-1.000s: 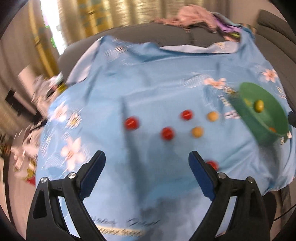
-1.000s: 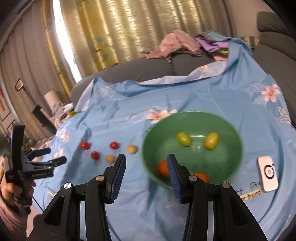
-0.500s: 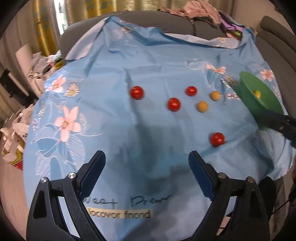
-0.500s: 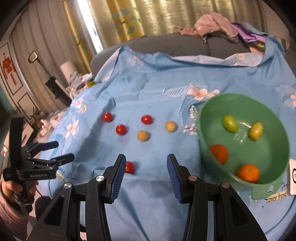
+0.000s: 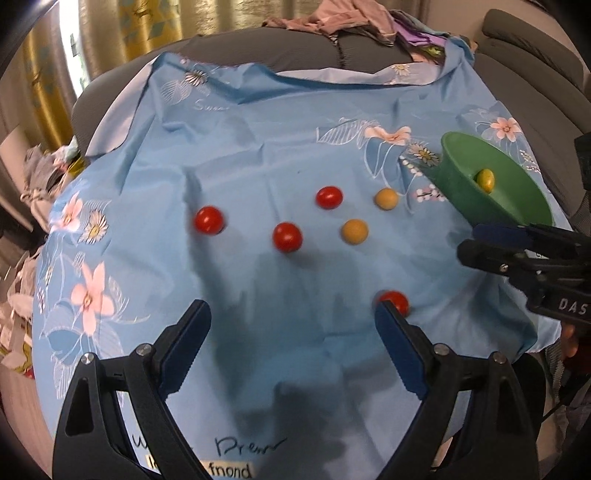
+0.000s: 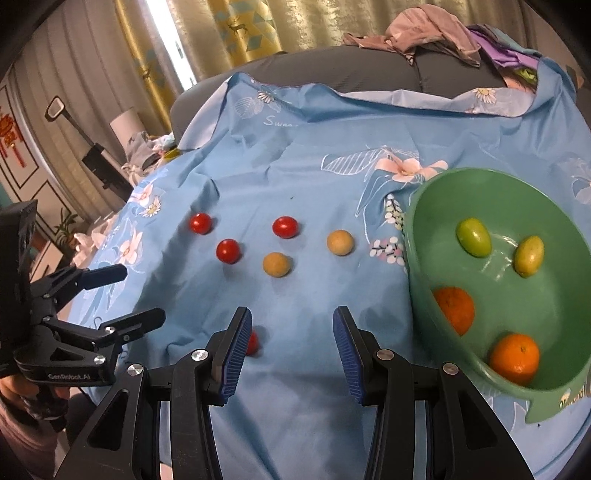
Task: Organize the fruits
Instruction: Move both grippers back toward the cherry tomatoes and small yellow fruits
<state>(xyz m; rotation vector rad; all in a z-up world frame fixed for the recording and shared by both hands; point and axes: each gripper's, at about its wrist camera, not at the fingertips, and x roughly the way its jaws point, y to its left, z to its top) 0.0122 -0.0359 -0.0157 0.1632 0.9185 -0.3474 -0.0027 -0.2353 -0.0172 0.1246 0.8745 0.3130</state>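
Several small fruits lie on the blue flowered cloth: three red tomatoes in a loose row, two tan fruits, and one red tomato nearer, just past my left gripper's right finger. A green bowl at the right holds two green fruits and two oranges. My left gripper is open and empty above the cloth. My right gripper is open and empty, left of the bowl, with the near tomato behind its left finger.
A grey sofa with a pile of clothes runs along the far side. Curtains hang behind it. Clutter lies on the floor at the left. The cloth's near edge carries printed lettering.
Both grippers have come closer to the fruits. The right gripper swung left from over the bowl and now faces the cloth beside it. Both stayed open.
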